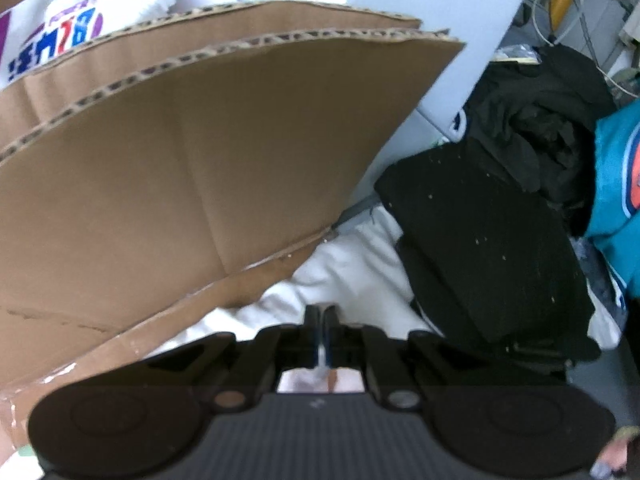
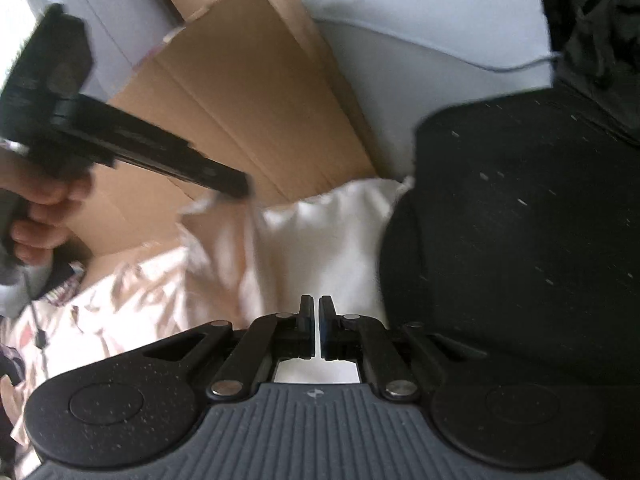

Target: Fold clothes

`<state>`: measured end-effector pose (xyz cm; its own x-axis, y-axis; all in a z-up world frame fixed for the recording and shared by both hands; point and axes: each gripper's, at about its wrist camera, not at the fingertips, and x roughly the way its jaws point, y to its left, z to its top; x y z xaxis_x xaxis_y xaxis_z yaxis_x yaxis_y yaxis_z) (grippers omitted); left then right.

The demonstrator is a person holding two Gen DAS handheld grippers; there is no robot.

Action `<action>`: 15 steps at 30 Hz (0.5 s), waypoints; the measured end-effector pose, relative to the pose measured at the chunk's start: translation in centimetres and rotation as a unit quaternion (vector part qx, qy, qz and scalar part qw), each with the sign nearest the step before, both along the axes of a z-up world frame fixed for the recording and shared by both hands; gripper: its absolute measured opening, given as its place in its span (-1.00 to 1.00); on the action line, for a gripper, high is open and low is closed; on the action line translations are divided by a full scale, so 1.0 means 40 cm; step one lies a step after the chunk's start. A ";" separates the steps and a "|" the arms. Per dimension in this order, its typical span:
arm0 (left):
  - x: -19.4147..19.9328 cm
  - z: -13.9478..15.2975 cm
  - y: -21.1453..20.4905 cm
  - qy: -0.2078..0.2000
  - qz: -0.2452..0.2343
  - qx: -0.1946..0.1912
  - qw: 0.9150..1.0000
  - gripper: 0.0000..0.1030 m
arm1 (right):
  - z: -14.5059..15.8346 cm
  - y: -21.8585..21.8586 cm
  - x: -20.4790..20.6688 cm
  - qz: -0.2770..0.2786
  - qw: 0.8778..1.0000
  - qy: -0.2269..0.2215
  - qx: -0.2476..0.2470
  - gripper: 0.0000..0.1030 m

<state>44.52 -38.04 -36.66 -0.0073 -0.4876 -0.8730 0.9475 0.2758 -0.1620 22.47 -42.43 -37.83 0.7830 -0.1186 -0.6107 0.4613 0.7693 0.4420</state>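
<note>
Crowding the white garment — cardboard, black clothes — both grippers' fingers pinching white cloth.

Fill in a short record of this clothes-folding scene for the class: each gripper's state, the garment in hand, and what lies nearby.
left gripper: shut on white garment
right gripper: shut; grip on cloth unclear
left of garment: cardboard sheets
right of garment: black clothing
far right, left wrist view: teal garment
</note>
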 end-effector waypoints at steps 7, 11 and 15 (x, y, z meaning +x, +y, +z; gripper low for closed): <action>0.005 -0.024 -0.037 -0.001 0.012 0.015 1.000 -0.94 | -0.009 0.057 0.090 0.032 0.999 0.028 -0.022 -0.07; 0.011 -0.034 -0.048 0.009 0.024 0.025 0.999 -0.94 | -0.025 0.068 0.122 0.044 0.997 0.037 -0.046 -0.08; 0.023 -0.044 -0.052 0.032 0.048 0.027 0.998 -0.93 | -0.044 0.089 0.155 0.054 0.993 0.064 -0.087 -0.15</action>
